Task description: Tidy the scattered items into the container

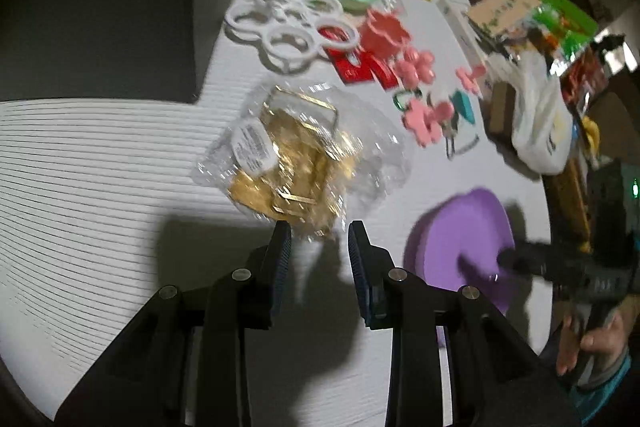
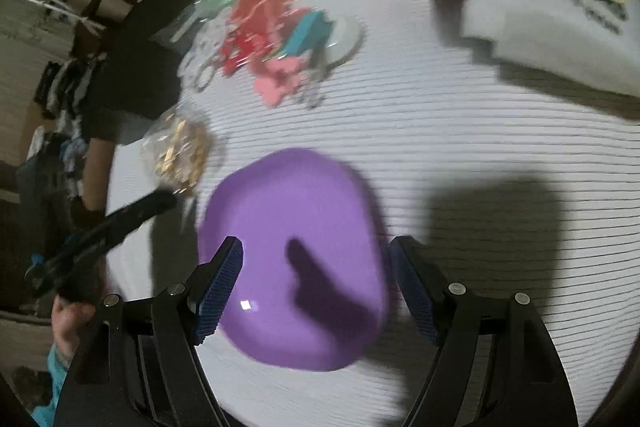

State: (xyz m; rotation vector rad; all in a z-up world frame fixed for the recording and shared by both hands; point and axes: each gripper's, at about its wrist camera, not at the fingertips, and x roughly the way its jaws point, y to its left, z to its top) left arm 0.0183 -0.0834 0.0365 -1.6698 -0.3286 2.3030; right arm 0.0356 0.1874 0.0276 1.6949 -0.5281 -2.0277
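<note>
Clutter stays scattered across the desk (image 1: pixel 100 155); left tongs (image 1: pixel 320 235), slightly parted and empty, near the gold-filled bag (image 1: pixel 296 155), while right tongs (image 2: pixel 316 255), spread wide, straddle the purple container (image 2: pixel 292 251) to steady it.

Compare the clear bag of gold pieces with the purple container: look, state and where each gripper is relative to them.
The clear bag of gold pieces is crinkled, see-through and full; the purple container is smooth, opaque and empty. The bag lies just ahead of the left gripper, whose fingers stand narrowly apart with nothing between them; the container lies under the wide-open right gripper. The bag bears a white label; the container is plain. Both rest on the white ribbed surface.
</note>
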